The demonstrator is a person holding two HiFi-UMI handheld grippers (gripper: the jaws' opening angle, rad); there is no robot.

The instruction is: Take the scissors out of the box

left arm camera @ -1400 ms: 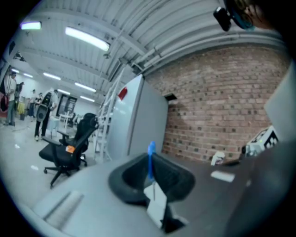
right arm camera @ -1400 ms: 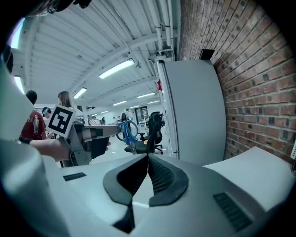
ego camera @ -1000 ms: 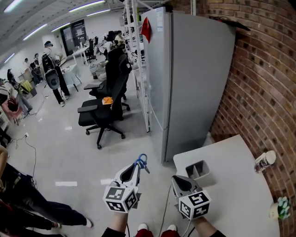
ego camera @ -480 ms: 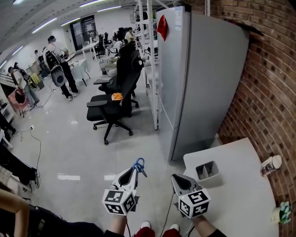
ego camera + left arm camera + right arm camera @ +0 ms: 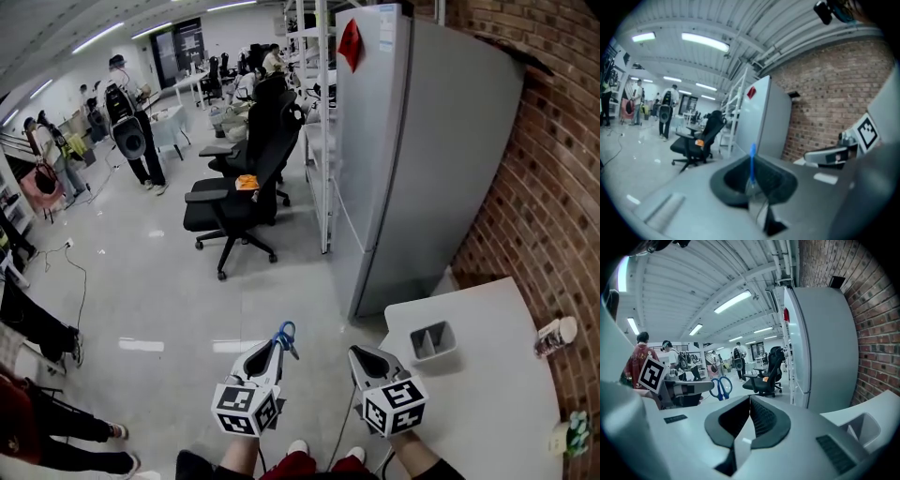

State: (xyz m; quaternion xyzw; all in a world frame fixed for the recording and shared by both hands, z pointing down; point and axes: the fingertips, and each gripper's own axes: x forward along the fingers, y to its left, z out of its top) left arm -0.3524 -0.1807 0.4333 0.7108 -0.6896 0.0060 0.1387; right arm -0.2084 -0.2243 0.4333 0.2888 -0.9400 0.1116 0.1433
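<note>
While left tool (image 5: 277,346) pinches blue-handled scissors (image 5: 286,332) at lower centre, over floor (image 5: 159,300), right tool (image 5: 358,355) sits pressed together, empty. Grey box (image 5: 433,339) on white surface (image 5: 492,384), lower right. Fridge (image 5: 422,141), brick wall (image 5: 553,187) behind.

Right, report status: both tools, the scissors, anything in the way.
Left tool shut on the blue-handled scissors, held over the floor. Right tool shut, empty. Grey box on the white table, to the right. Nothing blocking either tool.
</note>
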